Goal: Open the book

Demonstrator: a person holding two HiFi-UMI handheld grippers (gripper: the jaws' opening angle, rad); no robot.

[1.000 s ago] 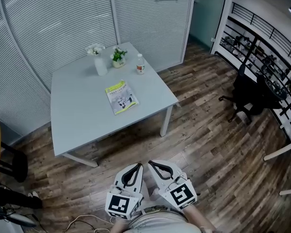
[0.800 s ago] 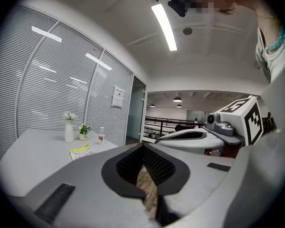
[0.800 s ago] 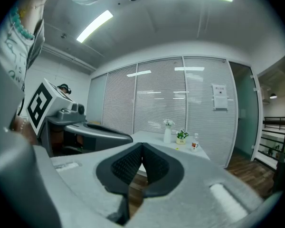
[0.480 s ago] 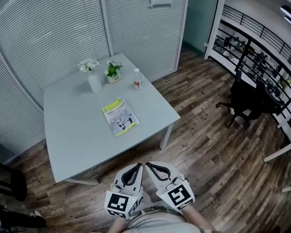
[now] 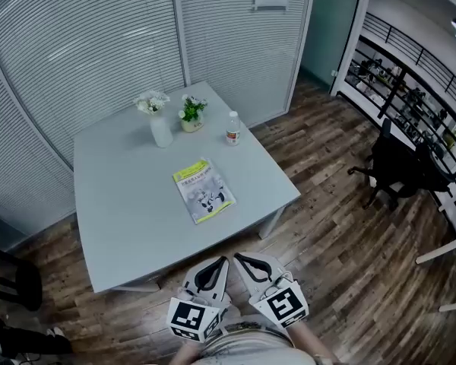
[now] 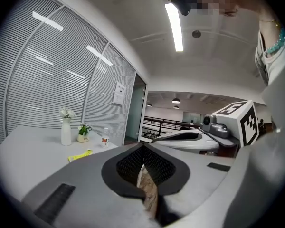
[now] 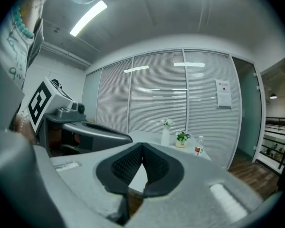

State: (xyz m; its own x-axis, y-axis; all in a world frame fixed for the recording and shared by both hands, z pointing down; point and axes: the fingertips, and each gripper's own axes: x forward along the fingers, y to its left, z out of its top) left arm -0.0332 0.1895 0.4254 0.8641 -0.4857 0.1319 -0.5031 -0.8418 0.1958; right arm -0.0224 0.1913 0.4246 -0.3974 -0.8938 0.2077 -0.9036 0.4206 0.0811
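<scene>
**A:** What's the layout?

**B:** The grey bench (image 5: pixel 114 204) lies ahead. The left hand-held gripper (image 5: pixel 215 265) and right hand-held gripper (image 5: pixel 245 262) hang side by side short of its near edge, jaws together and empty, probably because nothing is within reach yet.

**A:** And the book?

**B:** The book (image 5: pixel 204 191) lies flat and shut near the bench's middle, cover up. The vase (image 5: pixel 160 131), plant (image 5: pixel 191 120) and bottle (image 5: pixel 232 130) sit by the far corner, well apart from it, so it has room to open.

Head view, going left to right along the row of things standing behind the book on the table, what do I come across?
white vase with flowers → small potted plant → plastic bottle
</scene>
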